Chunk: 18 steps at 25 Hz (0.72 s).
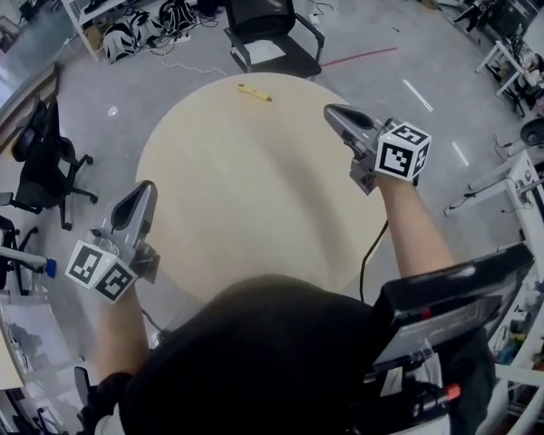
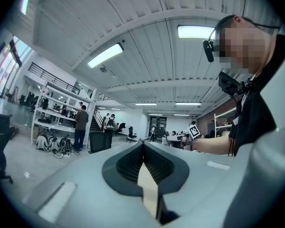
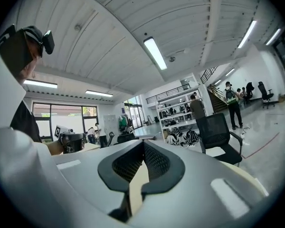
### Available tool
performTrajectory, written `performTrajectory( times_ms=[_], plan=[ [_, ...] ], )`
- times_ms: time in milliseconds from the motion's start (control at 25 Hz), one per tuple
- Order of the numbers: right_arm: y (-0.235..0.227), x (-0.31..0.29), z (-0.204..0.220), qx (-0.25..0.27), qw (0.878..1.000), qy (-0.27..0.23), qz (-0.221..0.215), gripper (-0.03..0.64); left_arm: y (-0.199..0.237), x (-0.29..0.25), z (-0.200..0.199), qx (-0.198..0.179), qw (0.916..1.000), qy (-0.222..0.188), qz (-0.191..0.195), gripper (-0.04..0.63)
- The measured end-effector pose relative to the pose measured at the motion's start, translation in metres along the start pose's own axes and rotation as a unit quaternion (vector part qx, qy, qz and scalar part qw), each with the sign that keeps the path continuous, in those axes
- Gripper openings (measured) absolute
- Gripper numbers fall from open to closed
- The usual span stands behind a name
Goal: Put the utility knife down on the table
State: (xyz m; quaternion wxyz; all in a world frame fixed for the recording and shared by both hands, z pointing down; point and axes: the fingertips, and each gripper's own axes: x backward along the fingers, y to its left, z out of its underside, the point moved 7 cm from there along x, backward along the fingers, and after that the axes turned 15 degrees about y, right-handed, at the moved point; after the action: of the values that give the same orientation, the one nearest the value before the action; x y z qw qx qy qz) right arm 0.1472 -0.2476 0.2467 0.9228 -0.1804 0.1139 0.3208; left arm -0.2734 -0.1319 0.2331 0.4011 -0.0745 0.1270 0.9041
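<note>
A yellow utility knife (image 1: 254,92) lies flat near the far edge of the round beige table (image 1: 254,216), with neither gripper touching it. My left gripper (image 1: 148,190) hangs at the table's near left rim, far from the knife; its jaws meet at the tip and hold nothing. My right gripper (image 1: 332,112) is over the table's right side, to the right of and a little nearer than the knife, and it is shut and empty too. In the left gripper view the left gripper (image 2: 143,145) points level across the room. The right gripper (image 3: 143,144) does the same in its own view. Neither gripper view shows the knife.
A black office chair (image 1: 270,25) stands just beyond the table's far edge. Another black chair (image 1: 43,157) is on the floor at the left. Shelves with bags (image 1: 140,21) line the back left. White desk frames (image 1: 517,184) stand at the right.
</note>
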Motion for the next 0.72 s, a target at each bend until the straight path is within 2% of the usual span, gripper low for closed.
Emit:
performTrajectory(
  times_ms=[200, 400, 560, 720],
  plan=[
    [0.0, 0.059, 0.014, 0.004, 0.999, -0.027, -0.025, 0.014, -0.074, -0.011, 0.017, 0.024, 0.9997, -0.005, -0.009, 0.0],
    [0.006, 0.132, 0.051, -0.004, 0.998, -0.01, -0.059, 0.014, -0.164, -0.034, 0.042, 0.046, 0.9989, 0.005, -0.008, 0.0],
    [0.021, 0.143, 0.076, 0.001, 0.998, 0.004, -0.068, 0.014, -0.178, -0.038, 0.055, 0.063, 0.998, 0.005, -0.003, 0.0],
    [0.032, 0.154, 0.083, 0.012, 0.997, 0.007, -0.075, 0.012, -0.192, -0.042, 0.044, 0.053, 0.9986, 0.002, 0.006, 0.0]
  ],
)
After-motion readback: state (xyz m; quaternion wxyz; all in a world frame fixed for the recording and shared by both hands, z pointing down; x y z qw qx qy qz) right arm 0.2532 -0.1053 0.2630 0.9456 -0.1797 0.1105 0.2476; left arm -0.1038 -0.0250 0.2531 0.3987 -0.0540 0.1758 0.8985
